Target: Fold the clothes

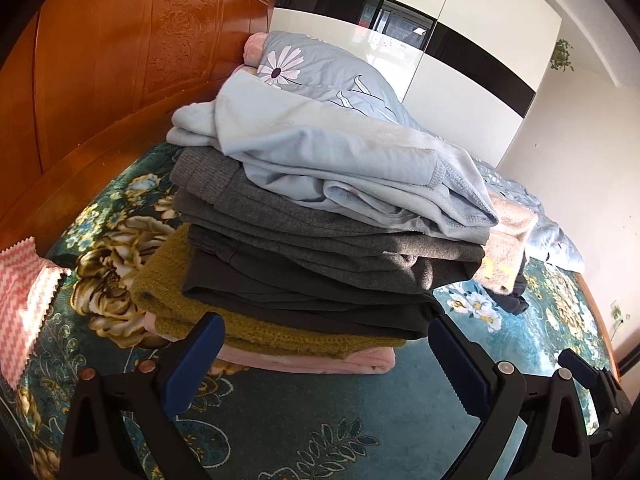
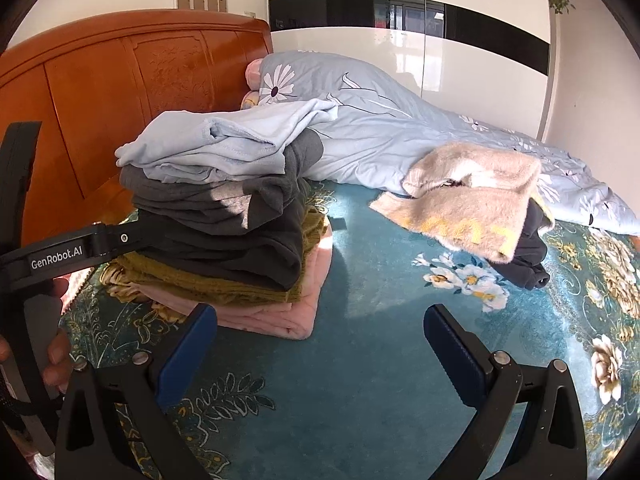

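Note:
A stack of folded clothes (image 1: pixel 312 240) rises on the bed: a light blue garment (image 1: pixel 332 160) on top, grey and dark pieces under it, a mustard knit (image 1: pixel 176 304), and a pink piece (image 1: pixel 320 360) at the bottom. My left gripper (image 1: pixel 326 332) stands open just before the stack, with nothing between its fingers. In the right wrist view the same stack (image 2: pixel 232 232) sits left of centre. My right gripper (image 2: pixel 320 320) is open and empty over the teal bedspread. A fluffy beige garment (image 2: pixel 472 196) lies unfolded at the right, on top of a dark garment (image 2: pixel 524 260).
A wooden headboard (image 1: pixel 120 92) stands at the left. A blue floral quilt (image 2: pixel 400 136) is bunched along the far side of the bed. A pink-and-white cloth (image 1: pixel 20 312) lies at the left edge. White wardrobe doors (image 2: pixel 440 60) stand behind. A hand (image 2: pixel 56 352) holds the left gripper's body (image 2: pixel 60 256).

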A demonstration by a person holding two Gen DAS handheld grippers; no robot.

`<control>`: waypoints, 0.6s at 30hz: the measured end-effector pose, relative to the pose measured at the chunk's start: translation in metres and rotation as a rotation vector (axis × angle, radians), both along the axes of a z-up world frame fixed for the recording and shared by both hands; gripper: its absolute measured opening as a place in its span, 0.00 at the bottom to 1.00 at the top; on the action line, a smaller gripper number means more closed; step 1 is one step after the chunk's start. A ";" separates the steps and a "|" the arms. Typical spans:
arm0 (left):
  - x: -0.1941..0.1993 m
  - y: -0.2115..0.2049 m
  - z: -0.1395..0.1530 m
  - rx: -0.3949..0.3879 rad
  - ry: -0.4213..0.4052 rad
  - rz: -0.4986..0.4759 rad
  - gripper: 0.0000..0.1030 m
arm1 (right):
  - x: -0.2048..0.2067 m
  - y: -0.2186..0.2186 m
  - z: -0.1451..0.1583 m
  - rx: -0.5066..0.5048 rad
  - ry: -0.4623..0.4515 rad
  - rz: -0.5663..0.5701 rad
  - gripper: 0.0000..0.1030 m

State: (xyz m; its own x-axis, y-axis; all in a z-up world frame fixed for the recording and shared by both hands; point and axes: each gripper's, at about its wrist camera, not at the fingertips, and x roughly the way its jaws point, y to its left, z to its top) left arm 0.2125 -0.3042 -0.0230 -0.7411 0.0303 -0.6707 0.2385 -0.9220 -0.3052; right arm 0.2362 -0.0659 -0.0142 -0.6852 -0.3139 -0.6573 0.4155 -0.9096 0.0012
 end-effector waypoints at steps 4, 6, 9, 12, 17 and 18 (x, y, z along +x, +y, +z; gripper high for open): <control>0.000 0.002 -0.002 -0.031 -0.009 0.006 1.00 | 0.006 -0.001 0.004 0.014 0.024 0.003 1.00; 0.000 0.004 -0.001 -0.066 -0.005 0.021 1.00 | 0.008 0.001 0.007 0.016 0.041 0.003 1.00; -0.003 0.008 0.003 -0.098 0.007 0.047 1.00 | 0.011 0.009 0.012 0.006 0.055 -0.011 1.00; -0.006 0.013 0.009 -0.115 0.006 0.065 1.00 | 0.010 0.022 0.013 -0.017 0.059 -0.045 1.00; -0.007 0.030 0.015 -0.223 0.020 0.085 1.00 | 0.001 0.043 0.007 -0.038 0.056 -0.082 1.00; -0.006 0.033 0.014 -0.244 0.027 0.093 1.00 | 0.001 0.047 0.005 -0.042 0.053 -0.081 1.00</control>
State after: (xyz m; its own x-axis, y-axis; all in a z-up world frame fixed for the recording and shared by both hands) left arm 0.2069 -0.2711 -0.0088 -0.7507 -0.1986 -0.6301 0.3201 -0.9437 -0.0840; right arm 0.2375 -0.0187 -0.0092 -0.7429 -0.2825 -0.6068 0.3412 -0.9398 0.0198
